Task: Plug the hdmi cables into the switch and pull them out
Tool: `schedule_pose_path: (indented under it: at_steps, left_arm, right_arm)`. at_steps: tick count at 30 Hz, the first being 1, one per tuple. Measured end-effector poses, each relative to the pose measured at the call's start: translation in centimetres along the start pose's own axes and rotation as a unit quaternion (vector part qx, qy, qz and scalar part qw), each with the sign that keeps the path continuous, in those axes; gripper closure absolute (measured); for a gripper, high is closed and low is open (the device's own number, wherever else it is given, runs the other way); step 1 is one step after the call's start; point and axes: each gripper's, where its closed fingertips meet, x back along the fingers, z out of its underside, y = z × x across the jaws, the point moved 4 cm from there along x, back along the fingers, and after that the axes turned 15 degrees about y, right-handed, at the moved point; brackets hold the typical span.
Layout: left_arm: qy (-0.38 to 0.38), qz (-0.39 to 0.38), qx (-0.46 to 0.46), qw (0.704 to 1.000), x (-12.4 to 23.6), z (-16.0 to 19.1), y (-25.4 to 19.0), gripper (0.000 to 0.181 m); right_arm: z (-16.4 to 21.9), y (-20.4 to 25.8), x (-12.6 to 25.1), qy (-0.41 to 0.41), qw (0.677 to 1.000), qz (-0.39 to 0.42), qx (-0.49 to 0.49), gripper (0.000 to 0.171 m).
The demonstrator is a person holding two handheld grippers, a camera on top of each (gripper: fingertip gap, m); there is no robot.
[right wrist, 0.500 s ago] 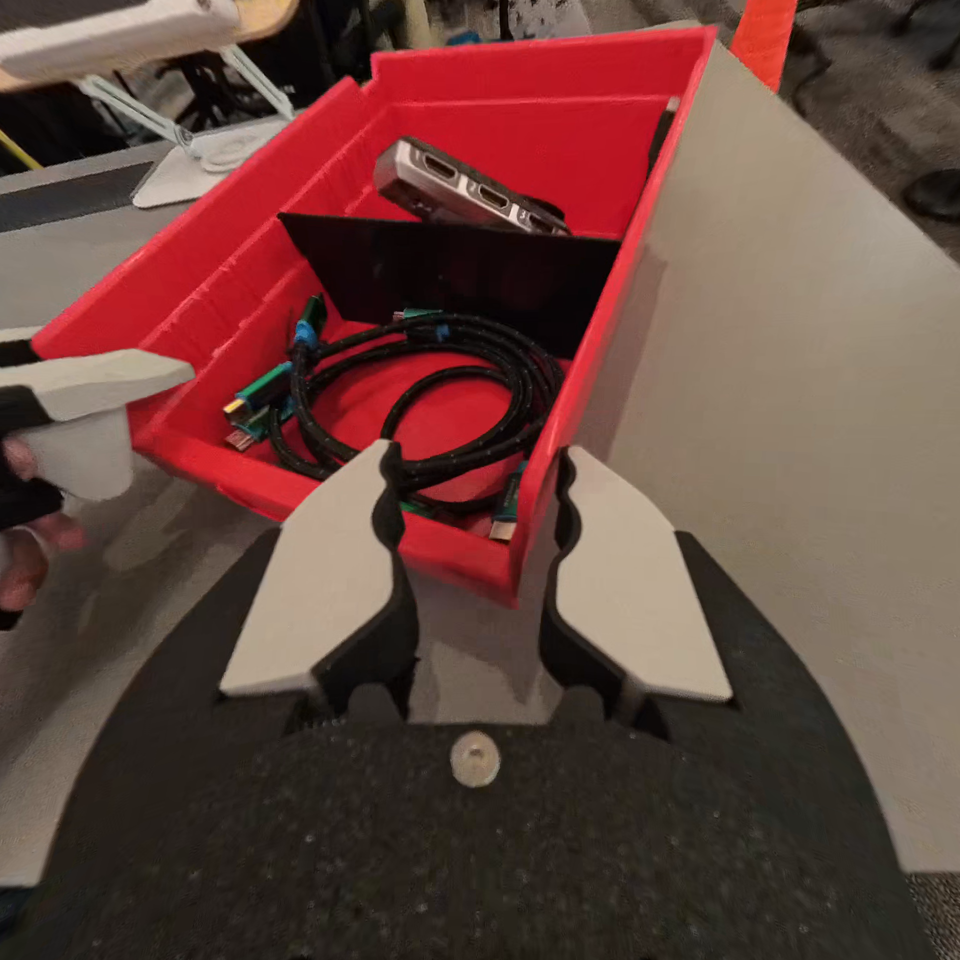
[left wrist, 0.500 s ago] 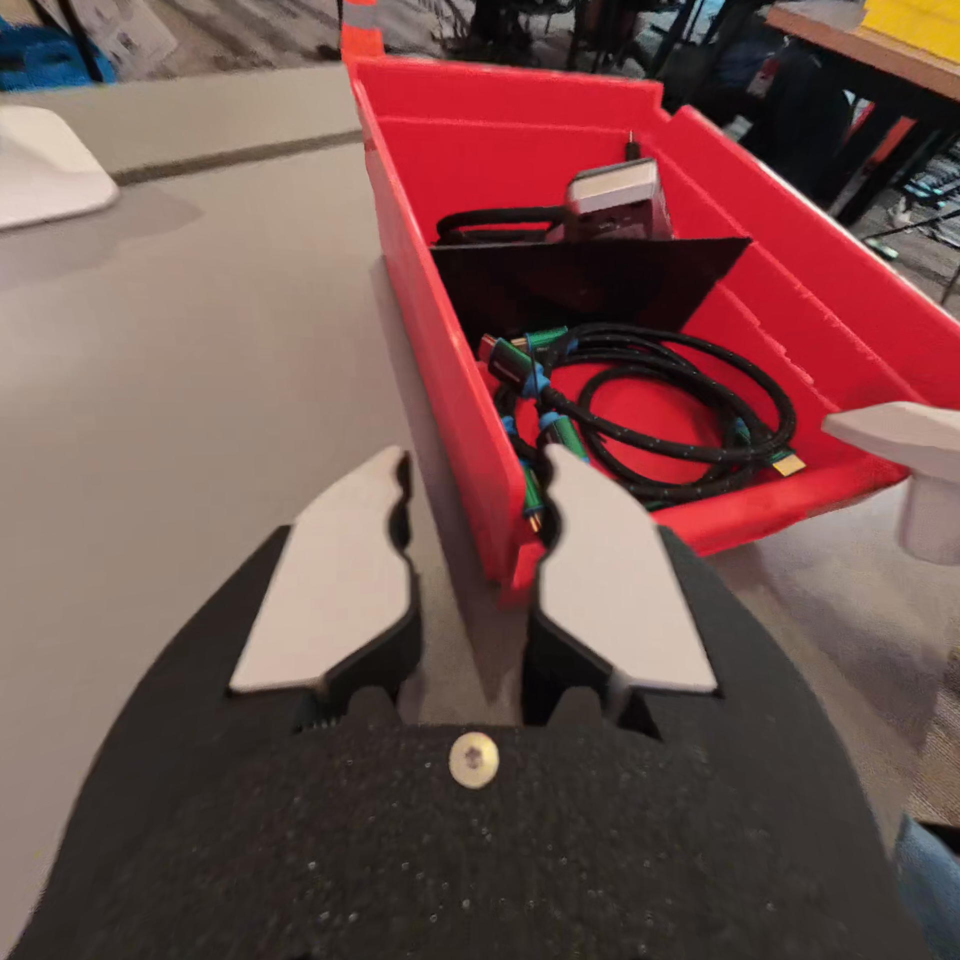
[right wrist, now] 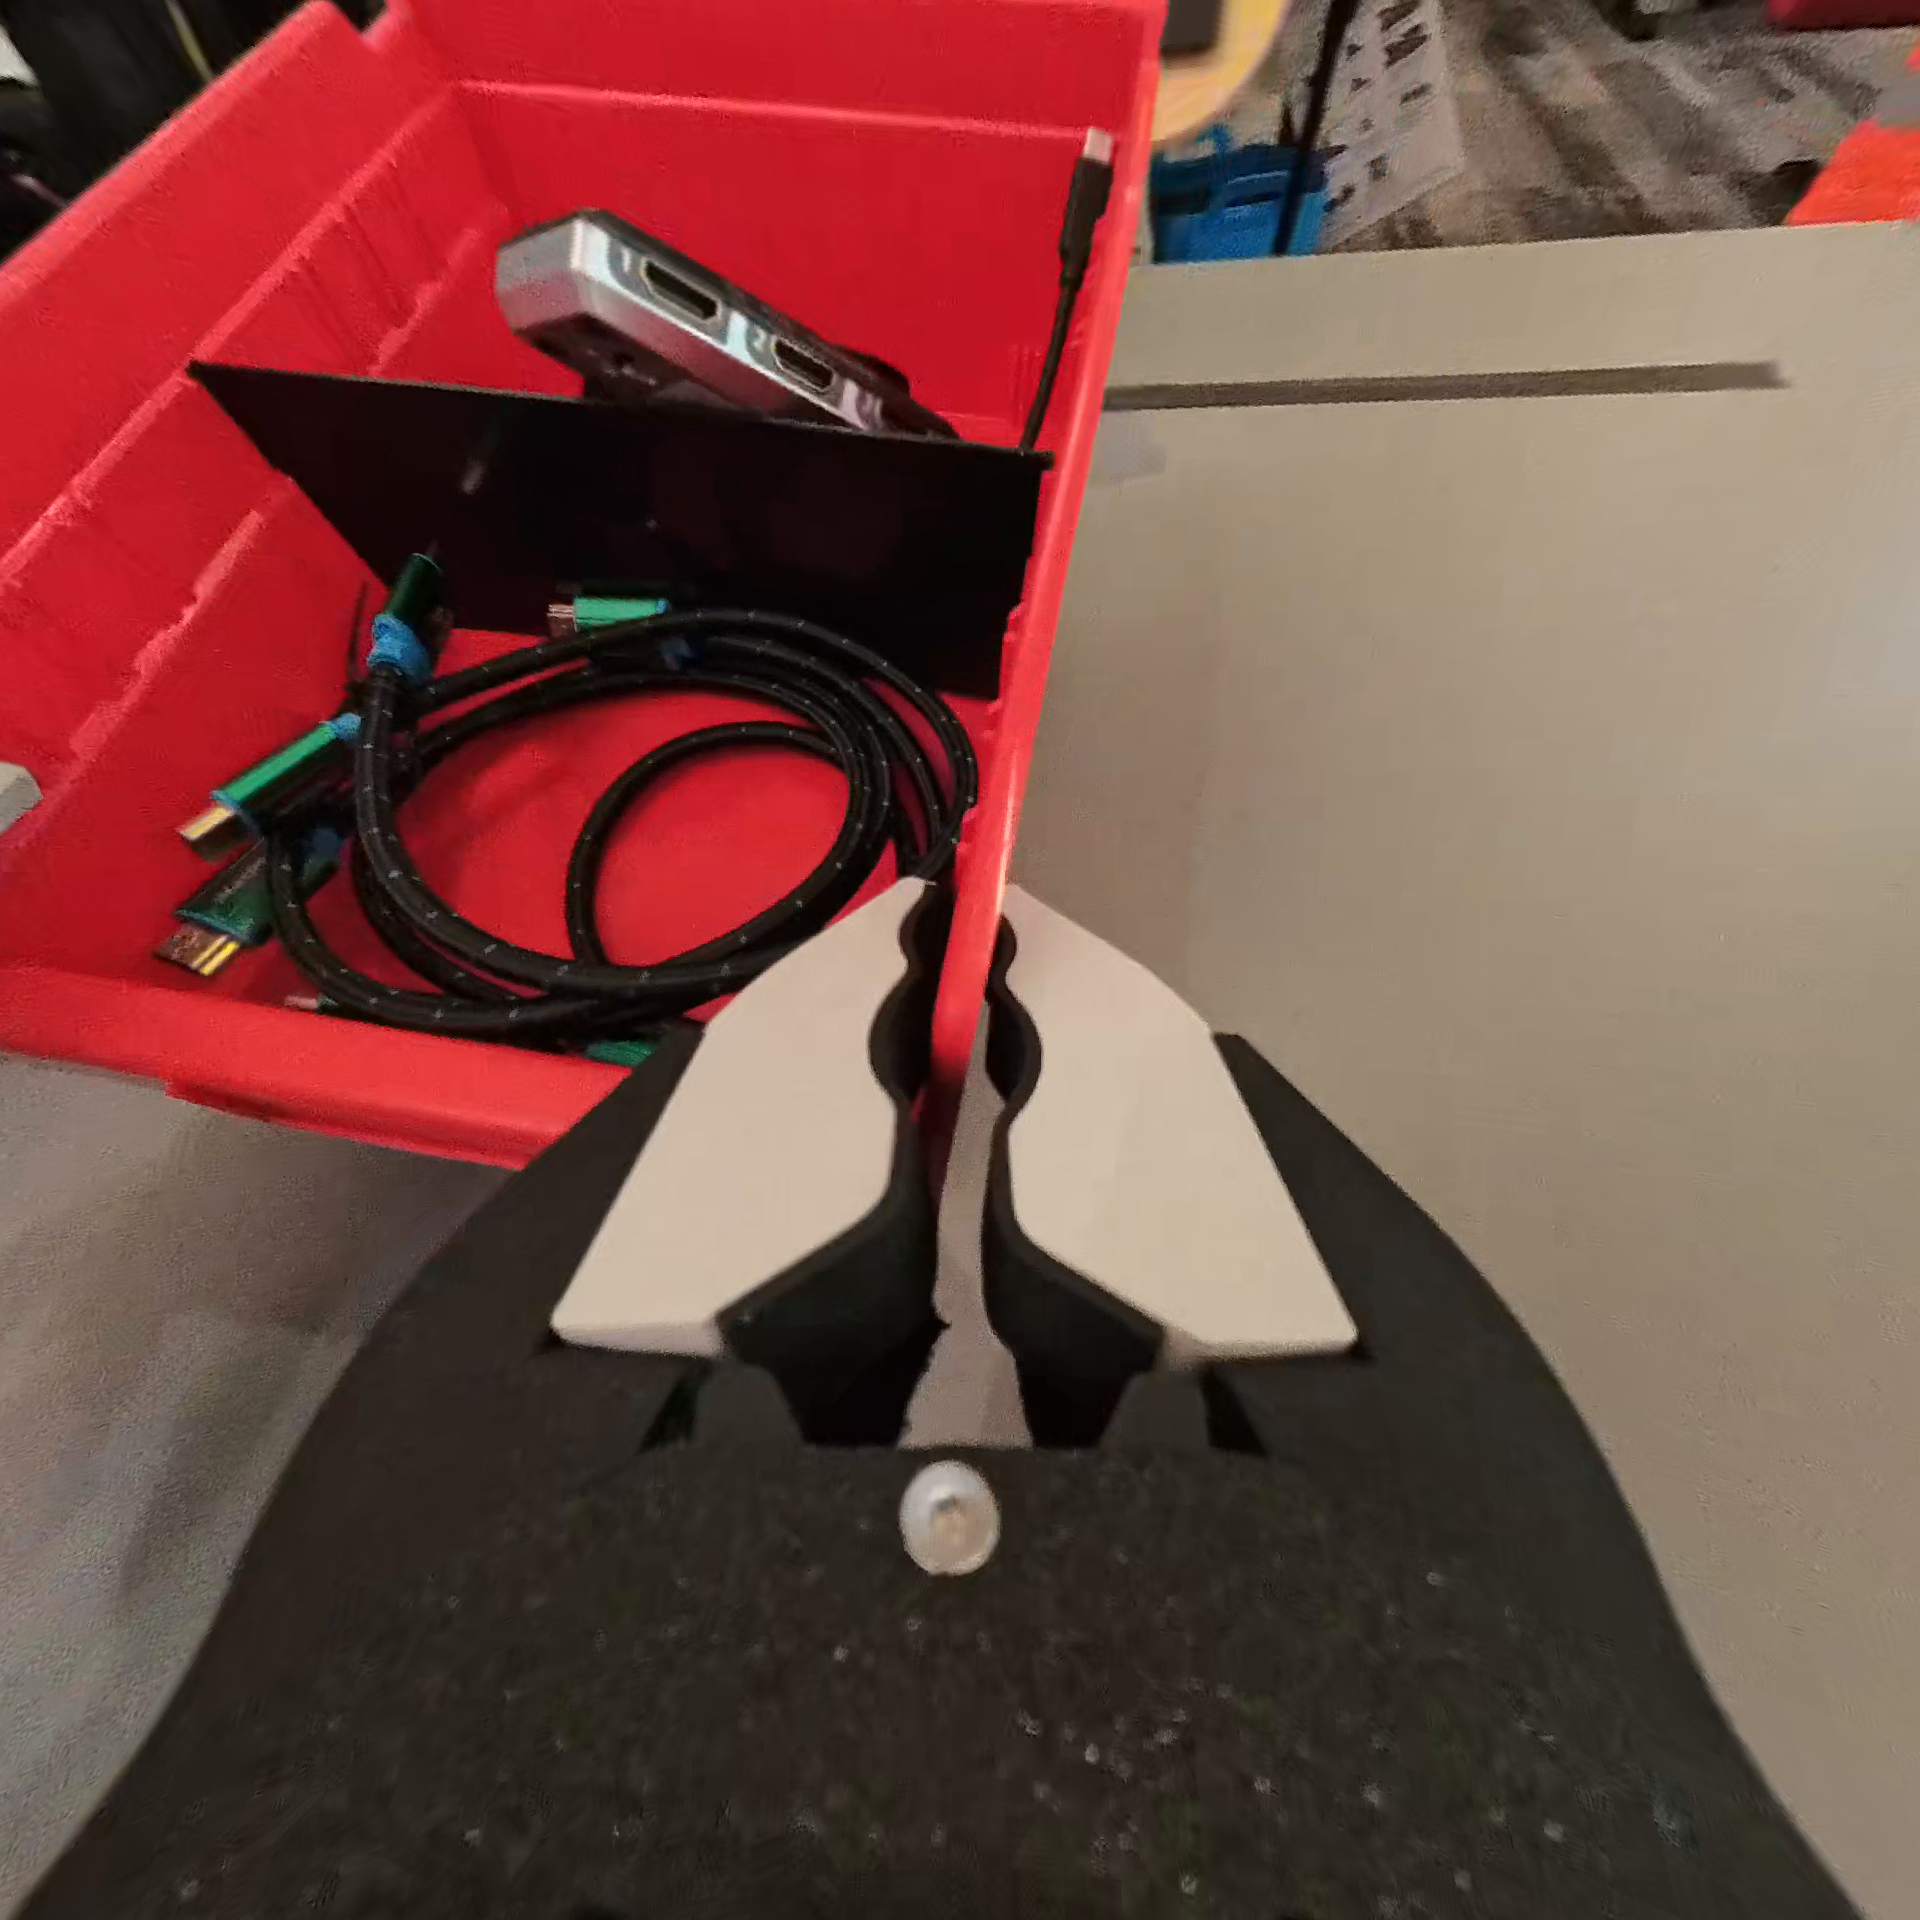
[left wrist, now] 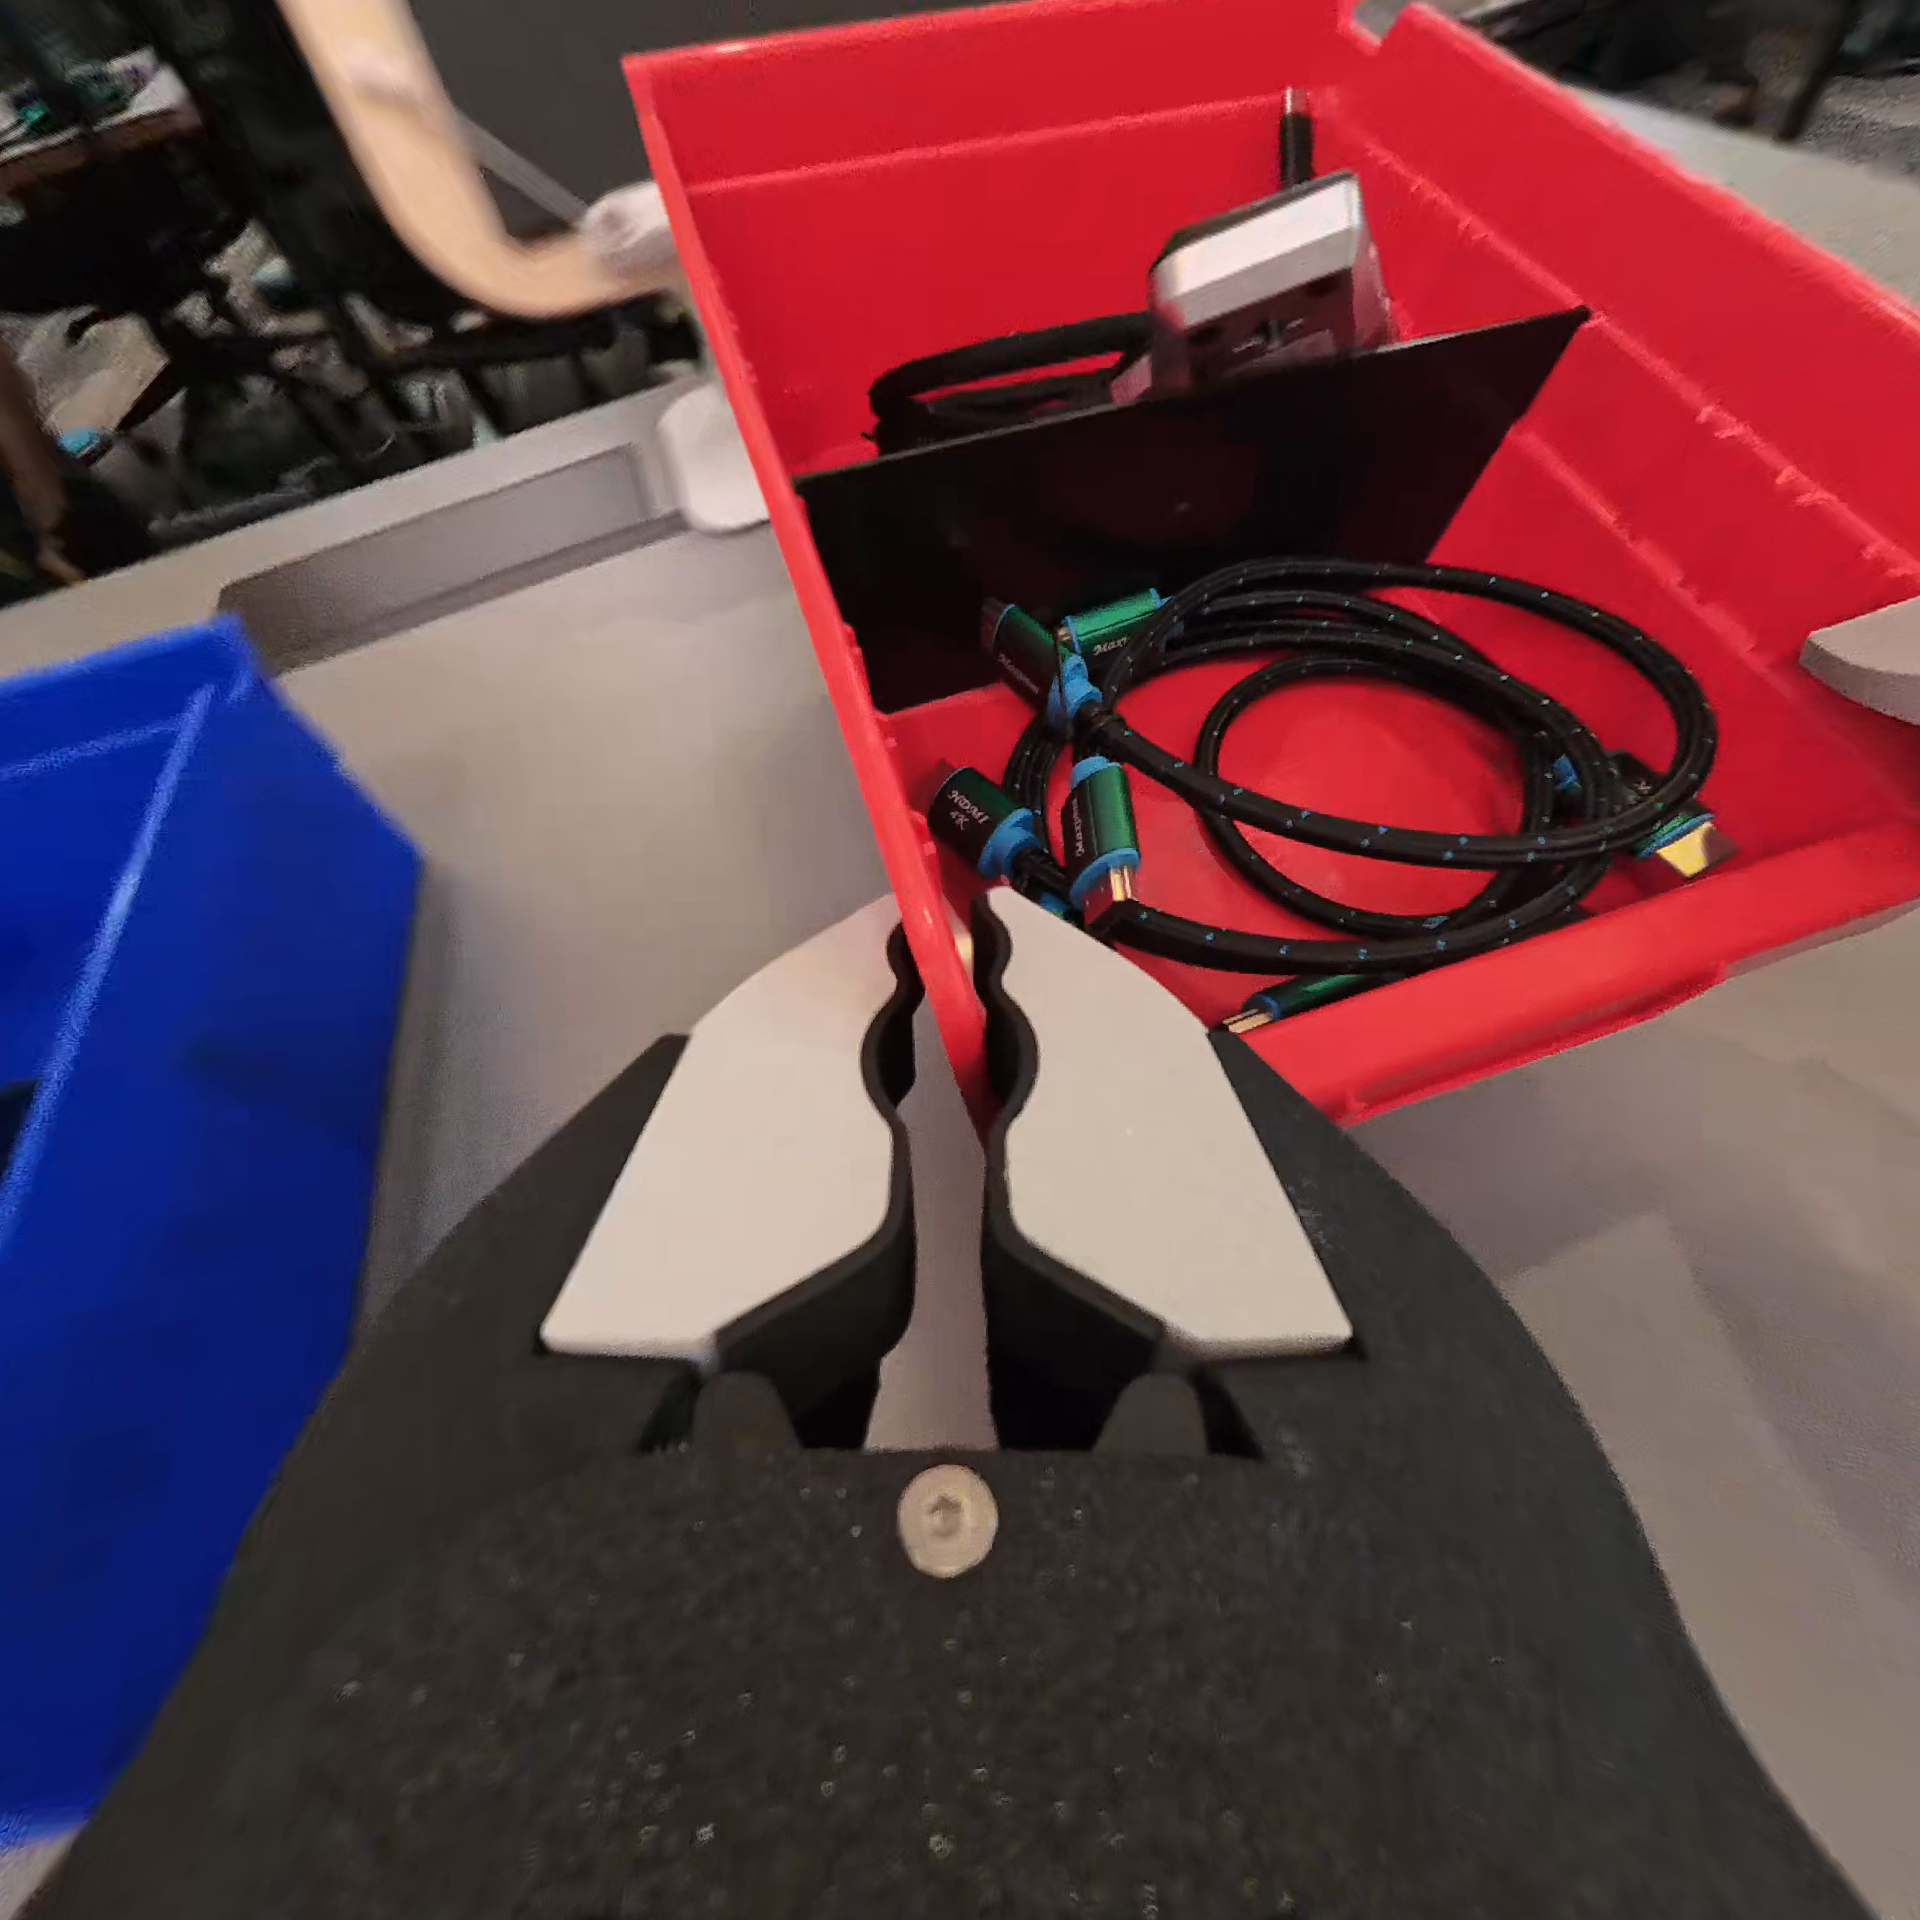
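Left wrist view, 12 o'clock: left tool [left wrist: 940, 935] and right tool [right wrist: 961, 904] clamping red bin [left wrist: 1039, 187] walls; keep level.

Grey table [left wrist: 582, 790], red bin [left wrist: 1621, 997] and blue bin [left wrist: 156, 935] side by side on it.

Red bin [left wrist: 1039, 208], black divider [left wrist: 1143, 499], blk cables [left wrist: 1351, 831] (green plugs).

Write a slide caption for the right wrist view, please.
Right gripper clamped on the side wall of a red bin holding coiled HDMI cables and a silver switch.
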Motion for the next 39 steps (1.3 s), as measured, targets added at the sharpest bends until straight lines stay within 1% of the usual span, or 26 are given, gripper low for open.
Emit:
schedule_pose_path:
  at_steps: [3, 5, 8, 10, 11, 12, 13, 15, 16, 17, 18, 19, 20, 22, 24, 25, 27, 28, 30, 31, 32, 33, 35, 37, 38, 39]
  left_arm:
    - [0.025, -0.020, 0.027, 0.999, -0.4, 3.0, 4.7, 0.174]
    - [0.040, -0.026, 0.033, 0.998, -1.3, 4.6, 6.7, 0.175]
    - [0.031, 0.033, 0.052, 0.998, -2.3, 6.1, 7.9, 0.170]
    - [0.007, 0.057, 0.032, 0.998, -0.6, 6.1, 7.6, 0.165]
    - [-0.020, 0.074, 0.026, 0.997, 1.2, 6.1, 7.3, 0.155]
    - [-0.040, 0.087, 0.036, 0.995, 3.3, 6.4, 7.4, 0.156]
    - [-0.060, 0.096, 0.062, 0.992, 5.5, 6.8, 8.1, 0.156]
    - [-0.085, 0.072, 0.134, 0.985, 9.2, 8.8, 12.1, 0.156]
    - [-0.073, 0.031, 0.159, 0.984, 10.3, 10.5, 15.2, 0.155]
    - [-0.050, -0.028, 0.175, 0.983, 11.0, 12.4, 18.8, 0.149]
    - [-0.029, -0.084, 0.189, 0.978, 11.4, 14.2, 22.3, 0.142]
    - [-0.016, -0.114, 0.206, 0.972, 11.4, 15.6, 25.5, 0.137]
    - [-0.014, -0.123, 0.225, 0.967, 11.2, 16.5, 28.1, 0.135]
    - [-0.031, -0.105, 0.252, 0.962, 9.9, 17.0, 31.9, 0.134]
    - [-0.026, -0.075, 0.253, 0.964, 7.6, 16.6, 34.1, 0.135]
    - [-0.026, -0.070, 0.248, 0.966, 6.6, 16.2, 34.7, 0.137]
    - [-0.022, -0.075, 0.220, 0.972, 4.8, 15.3, 35.1, 0.149]
    - [-0.002, -0.073, 0.213, 0.974, 4.0, 15.3, 35.0, 0.164]
    - [0.008, -0.024, 0.229, 0.973, 3.9, 15.2, 33.8, 0.175]
    - [0.012, -0.010, 0.236, 0.972, 4.5, 15.5, 32.9, 0.178]
    - [0.018, -0.031, 0.232, 0.972, 5.3, 16.1, 32.0, 0.178]
    - [0.027, -0.058, 0.223, 0.973, 6.5, 16.9, 30.8, 0.179]
    - [0.034, -0.079, 0.228, 0.970, 8.9, 18.4, 28.1, 0.178]
    - [0.040, -0.105, 0.248, 0.962, 11.3, 20.1, 25.6, 0.178]
    - [0.040, -0.116, 0.252, 0.960, 12.5, 20.7, 24.4, 0.178]
    - [0.033, -0.130, 0.254, 0.958, 13.8, 21.3, 23.3, 0.178]
  right_arm:
    - [0.1, 5.1, -3.1, 0.024, 0.999, -0.032, 0.025, 0.166]
    - [0.7, 7.3, -4.6, 0.033, 0.998, -0.036, 0.038, 0.165]
    - [0.7, 8.6, -5.1, 0.016, 0.997, -0.054, 0.047, 0.160]
    - [1.1, 8.6, -4.7, 0.014, 0.994, -0.082, 0.077, 0.156]
    - [1.4, 8.2, -4.0, 0.022, 0.992, -0.080, 0.100, 0.154]
    - [1.6, 7.8, -2.7, 0.021, 0.989, -0.079, 0.126, 0.144]
    - [1.8, 7.3, -1.2, 0.013, 0.984, -0.080, 0.159, 0.140]
    - [2.2, 6.3, 1.6, -0.005, 0.973, -0.073, 0.218, 0.133]
    - [2.5, 5.9, 2.7, -0.002, 0.968, -0.067, 0.240, 0.136]
    - [2.9, 5.9, 3.4, 0.006, 0.962, -0.074, 0.263, 0.140]
    - [3.3, 6.1, 3.7, 0.015, 0.956, -0.080, 0.282, 0.139]
    - [3.6, 6.7, 3.9, 0.018, 0.951, -0.088, 0.297, 0.139]
    - [3.7, 7.7, 4.1, 0.015, 0.944, -0.104, 0.312, 0.140]
    - [4.1, 10.7, 4.1, 0.005, 0.928, -0.149, 0.340, 0.140]
    - [4.6, 13.9, 3.7, 0.007, 0.914, -0.167, 0.369, 0.142]
    - [4.7, 15.8, 3.6, 0.001, 0.909, -0.182, 0.375, 0.146]
    - [4.8, 20.2, 3.6, -0.011, 0.901, -0.244, 0.358, 0.146]
    - [4.9, 22.2, 3.4, -0.006, 0.900, -0.274, 0.338, 0.142]
    - [5.3, 25.9, 2.1, 0.029, 0.902, -0.314, 0.296, 0.126]
    - [5.4, 27.4, 1.3, 0.049, 0.905, -0.318, 0.277, 0.121]
    - [5.3, 28.5, 0.5, 0.055, 0.911, -0.314, 0.261, 0.121]
    - [5.0, 29.5, -0.1, 0.045, 0.917, -0.305, 0.253, 0.122]
    - [4.7, 30.9, -0.9, 0.013, 0.928, -0.285, 0.240, 0.125]
    - [5.7, 32.7, -1.3, 0.040, 0.922, -0.307, 0.233, 0.122]
    - [6.0, 33.0, -1.7, 0.050, 0.927, -0.296, 0.225, 0.125]
    - [5.8, 32.7, -2.4, 0.046, 0.943, -0.250, 0.213, 0.150]
